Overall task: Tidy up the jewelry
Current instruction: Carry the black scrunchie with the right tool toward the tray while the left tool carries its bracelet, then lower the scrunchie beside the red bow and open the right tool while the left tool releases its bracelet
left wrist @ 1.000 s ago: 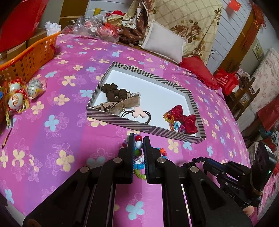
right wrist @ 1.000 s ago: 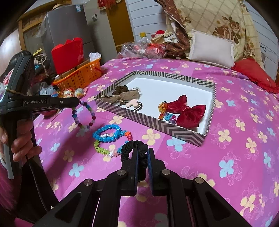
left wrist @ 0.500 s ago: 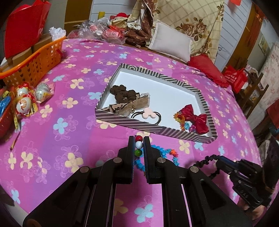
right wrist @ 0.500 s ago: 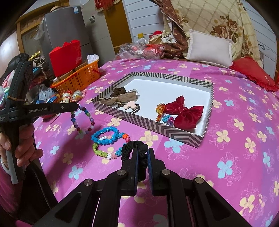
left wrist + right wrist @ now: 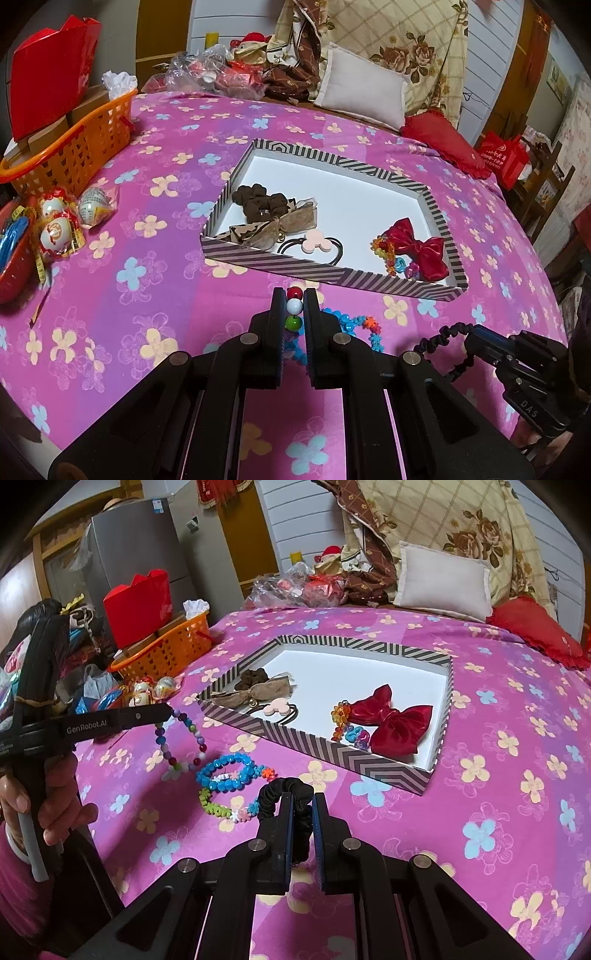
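A striped-rim box (image 5: pixel 325 271) (image 5: pixel 347 755) with a white floor lies on the pink flowered cloth. It holds a brown scrunchie (image 5: pixel 255 199), a tan bow (image 5: pixel 273 229), a pink-flower hair tie (image 5: pixel 317 242) and a red bow (image 5: pixel 417 247) (image 5: pixel 391 716). My left gripper (image 5: pixel 294 295) (image 5: pixel 166 712) is shut on a multicoloured bead bracelet (image 5: pixel 294 304) (image 5: pixel 184 738), which hangs above the cloth. My right gripper (image 5: pixel 303 801) is shut on a black scrunchie (image 5: pixel 291 790) (image 5: pixel 439 336). A blue bead bracelet (image 5: pixel 225 771) and a green-and-white one (image 5: pixel 221 808) lie on the cloth.
An orange basket (image 5: pixel 70 155) with boxes stands at the left. Wrapped egg-shaped toys (image 5: pixel 62 225) lie beside it. A white pillow (image 5: pixel 362 88), a red cushion (image 5: pixel 443 144) and plastic bags (image 5: pixel 210 74) are at the far edge.
My left gripper has lifted back from the box with the bead bracelet hanging from it. My right gripper has stayed nearly still with the black scrunchie.
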A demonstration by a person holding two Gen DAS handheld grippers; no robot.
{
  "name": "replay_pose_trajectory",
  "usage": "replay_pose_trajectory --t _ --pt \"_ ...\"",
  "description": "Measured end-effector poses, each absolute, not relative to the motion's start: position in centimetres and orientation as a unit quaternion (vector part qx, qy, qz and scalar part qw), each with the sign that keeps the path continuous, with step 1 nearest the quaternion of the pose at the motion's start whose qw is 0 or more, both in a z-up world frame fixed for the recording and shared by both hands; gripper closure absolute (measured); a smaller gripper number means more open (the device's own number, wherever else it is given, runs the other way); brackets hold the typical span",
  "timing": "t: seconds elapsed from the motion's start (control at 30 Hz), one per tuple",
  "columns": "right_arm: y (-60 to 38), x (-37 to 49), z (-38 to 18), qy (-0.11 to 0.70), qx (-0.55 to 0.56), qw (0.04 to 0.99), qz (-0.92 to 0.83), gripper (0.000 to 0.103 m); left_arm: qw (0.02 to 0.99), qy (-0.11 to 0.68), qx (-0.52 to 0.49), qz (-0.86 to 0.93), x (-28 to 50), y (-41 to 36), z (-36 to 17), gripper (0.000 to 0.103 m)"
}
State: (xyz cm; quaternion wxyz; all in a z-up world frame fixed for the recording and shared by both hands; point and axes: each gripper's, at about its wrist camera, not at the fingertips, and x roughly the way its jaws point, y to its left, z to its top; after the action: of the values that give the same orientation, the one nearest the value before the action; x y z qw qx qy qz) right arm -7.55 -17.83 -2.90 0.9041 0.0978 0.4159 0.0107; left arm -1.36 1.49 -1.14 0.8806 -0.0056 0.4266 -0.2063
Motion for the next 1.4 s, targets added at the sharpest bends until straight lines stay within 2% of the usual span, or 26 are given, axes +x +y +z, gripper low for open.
replay_pose_trajectory --t 0.9,1.4 --pt "-18.9 -6.9 -1.8 0.406 0.103 0.908 0.0 0.094 0.882 0.421 0.011 -0.21 -1.9 -0.8 -0.7 0.095" --pt "-23.4 -4.4 0.1 0.391 0.127 0.911 -0.038 0.094 0.88 0.426 0.01 -0.211 1.0 -3.9 1.9 0.095"
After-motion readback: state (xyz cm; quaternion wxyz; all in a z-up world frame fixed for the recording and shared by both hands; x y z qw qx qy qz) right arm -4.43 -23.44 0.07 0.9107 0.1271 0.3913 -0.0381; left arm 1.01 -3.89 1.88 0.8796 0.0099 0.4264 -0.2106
